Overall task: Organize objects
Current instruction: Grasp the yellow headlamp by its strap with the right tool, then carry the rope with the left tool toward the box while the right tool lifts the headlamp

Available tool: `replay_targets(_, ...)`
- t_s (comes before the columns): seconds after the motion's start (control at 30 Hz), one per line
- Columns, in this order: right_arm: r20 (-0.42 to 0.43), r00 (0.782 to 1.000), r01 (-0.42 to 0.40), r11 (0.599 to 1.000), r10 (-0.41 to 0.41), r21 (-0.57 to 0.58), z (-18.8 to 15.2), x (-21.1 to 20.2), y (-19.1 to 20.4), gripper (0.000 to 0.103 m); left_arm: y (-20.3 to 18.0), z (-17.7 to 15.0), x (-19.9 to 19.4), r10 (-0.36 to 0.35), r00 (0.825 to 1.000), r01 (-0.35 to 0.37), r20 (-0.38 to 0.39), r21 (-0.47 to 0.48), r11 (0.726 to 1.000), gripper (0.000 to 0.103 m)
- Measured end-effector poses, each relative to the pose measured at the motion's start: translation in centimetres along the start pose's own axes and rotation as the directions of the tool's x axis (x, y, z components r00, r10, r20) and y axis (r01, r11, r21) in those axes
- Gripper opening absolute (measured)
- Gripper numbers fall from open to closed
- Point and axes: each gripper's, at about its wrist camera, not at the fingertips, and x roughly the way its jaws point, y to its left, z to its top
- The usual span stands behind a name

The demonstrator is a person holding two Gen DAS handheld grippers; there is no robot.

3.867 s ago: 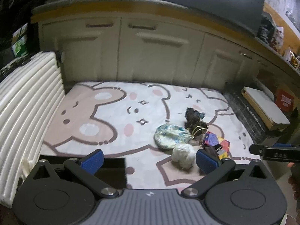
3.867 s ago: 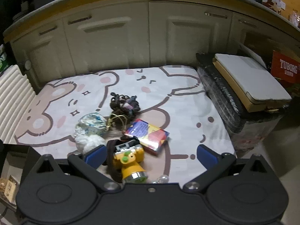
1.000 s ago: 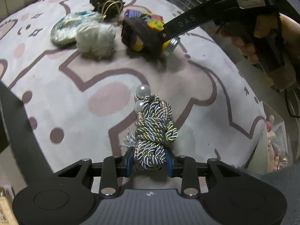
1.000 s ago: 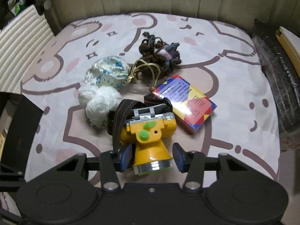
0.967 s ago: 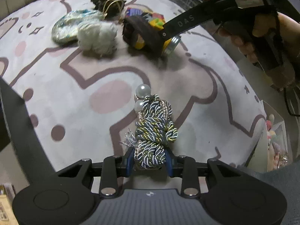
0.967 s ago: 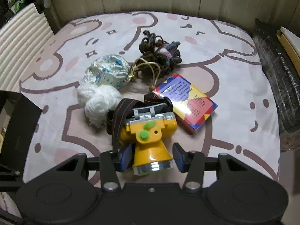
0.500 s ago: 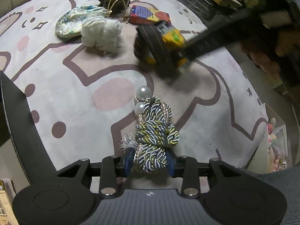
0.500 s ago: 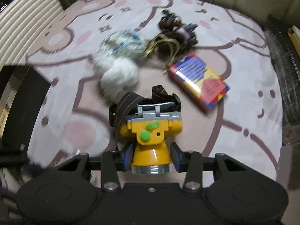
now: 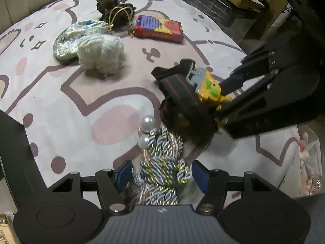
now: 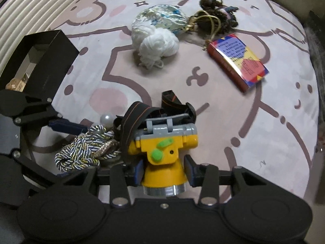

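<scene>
While the braided cord bundle point(image 9: 162, 166) lies between the parted pads of the left gripper point(image 9: 162, 175), the yellow headlamp point(image 10: 165, 152) is clamped by the right gripper point(image 10: 163, 172); yarn point(image 10: 156, 41) and box point(image 10: 238, 58) are seen farther off on the mat point(image 10: 264, 122).

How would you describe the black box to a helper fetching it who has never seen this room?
Start at the pink bear-print mat and go to its edge by the white ribbed panel. The black box sits there, open-topped, apart from the white yarn ball and the colourful book. It is the only plain black, hollow container.
</scene>
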Motion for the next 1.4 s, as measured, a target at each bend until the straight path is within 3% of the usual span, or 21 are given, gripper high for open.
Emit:
replay_targets(0.2,-0.015,1.0,0.005,1.0,-0.005,-0.012,0.3,1.3,0.3,0.042,0.1,0.5,0.4,0.022,1.0,-0.022,0.008,0.013,1.0,0.058)
replay_targets(0.27,-0.016,1.0,-0.003,1.0,0.003,0.001,0.3,1.3,0.1,0.042,0.2,0.5,0.4,0.027,1.0,-0.027,0.005,0.017,1.0,0.048)
replay_targets(0.43,-0.002,1.0,-0.001,1.0,0.001,0.006,0.1,1.0,0.2,0.042,0.5,0.4,-0.1,0.027,1.0,-0.027,-0.004,-0.002,1.0,0.048)
replay_targets(0.73,0.142,0.989,0.035,0.999,-0.039,0.029,0.4,-2.3,0.3,0.041,2.2,0.7,-3.7,0.06,0.994,-0.048,0.094,-0.125,0.991,0.048)
replay_targets(1.07,0.29,0.954,0.054,0.995,-0.077,0.085,1.0,-7.1,1.2,0.041,3.8,0.9,-9.3,0.129,0.969,-0.075,0.213,-0.243,0.967,0.048)
replay_targets(1.4,0.376,0.921,0.063,0.991,-0.105,0.121,1.7,-10.5,3.1,0.042,4.7,0.3,-15.3,0.203,0.929,-0.103,0.309,-0.31,0.945,0.048)
